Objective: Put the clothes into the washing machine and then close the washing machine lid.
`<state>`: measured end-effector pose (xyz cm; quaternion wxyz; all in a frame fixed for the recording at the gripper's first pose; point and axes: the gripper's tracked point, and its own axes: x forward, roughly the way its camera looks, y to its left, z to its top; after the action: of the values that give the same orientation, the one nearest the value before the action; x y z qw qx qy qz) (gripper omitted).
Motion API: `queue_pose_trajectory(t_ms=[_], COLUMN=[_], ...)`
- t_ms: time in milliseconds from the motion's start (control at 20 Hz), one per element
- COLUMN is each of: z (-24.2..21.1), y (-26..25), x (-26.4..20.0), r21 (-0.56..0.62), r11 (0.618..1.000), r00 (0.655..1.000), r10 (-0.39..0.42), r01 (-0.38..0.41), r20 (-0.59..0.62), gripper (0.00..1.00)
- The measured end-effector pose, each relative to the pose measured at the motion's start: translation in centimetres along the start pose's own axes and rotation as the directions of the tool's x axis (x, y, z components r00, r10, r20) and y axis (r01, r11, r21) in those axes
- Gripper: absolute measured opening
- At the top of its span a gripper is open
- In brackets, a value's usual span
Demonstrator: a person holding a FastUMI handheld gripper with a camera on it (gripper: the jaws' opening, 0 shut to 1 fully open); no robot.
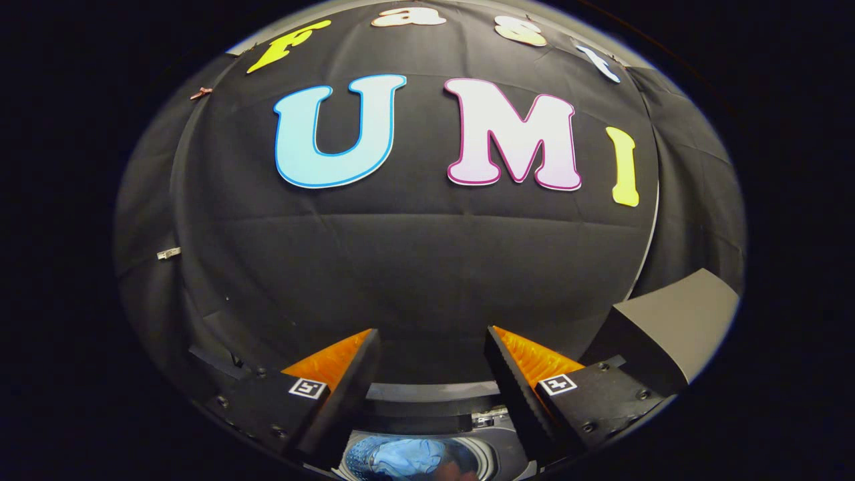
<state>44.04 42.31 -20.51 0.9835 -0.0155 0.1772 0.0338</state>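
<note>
The washing machine (427, 427) is seen low between the two fingers of the claw (433, 347), which are held well apart with nothing between them. The clothes (401, 459) lie inside its drum. A box (674, 321) stands to the right, beyond the right finger.

Black cloth wall (414, 267) w/ creases fills the bkgd. Grey angular box (674, 321) sits at its right side, top face tilted.
</note>
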Motion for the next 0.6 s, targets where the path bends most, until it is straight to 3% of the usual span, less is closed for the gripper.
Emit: queue_pose_trajectory(t_ms=[250,600], z=[-0.3,-1.4], y=[-0.3,-0.4], x=[-1.4,-2.3], r21=[0.004,0.005], r11=[0.999,0.999], r00=[0.996,0.998], r10=[-0.04,-0.053], r01=[0.04,0.053], r20=[0.076,0.021], gripper=[1.0,0.99])
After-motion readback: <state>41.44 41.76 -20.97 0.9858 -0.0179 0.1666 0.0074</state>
